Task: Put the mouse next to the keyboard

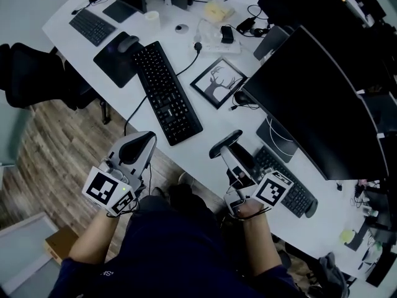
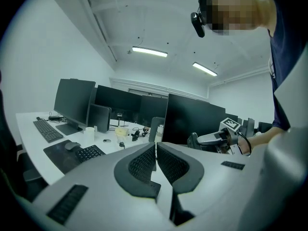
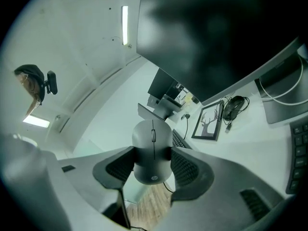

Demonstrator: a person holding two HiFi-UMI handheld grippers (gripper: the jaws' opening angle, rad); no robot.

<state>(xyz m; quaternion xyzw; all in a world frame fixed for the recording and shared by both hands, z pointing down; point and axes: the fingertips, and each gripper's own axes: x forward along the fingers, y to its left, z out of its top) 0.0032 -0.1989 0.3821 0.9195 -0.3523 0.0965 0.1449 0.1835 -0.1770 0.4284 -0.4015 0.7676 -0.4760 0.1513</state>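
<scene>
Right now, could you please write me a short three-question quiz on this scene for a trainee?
1. True or false: the left gripper has its jaws together with nothing between them.
2. What is the right gripper shut on? A) a grey mouse B) a pen C) a cable
3. Fill in: the framed picture near the keyboard shows a ____.
Key: 1 true; 2 A; 3 deer.
</scene>
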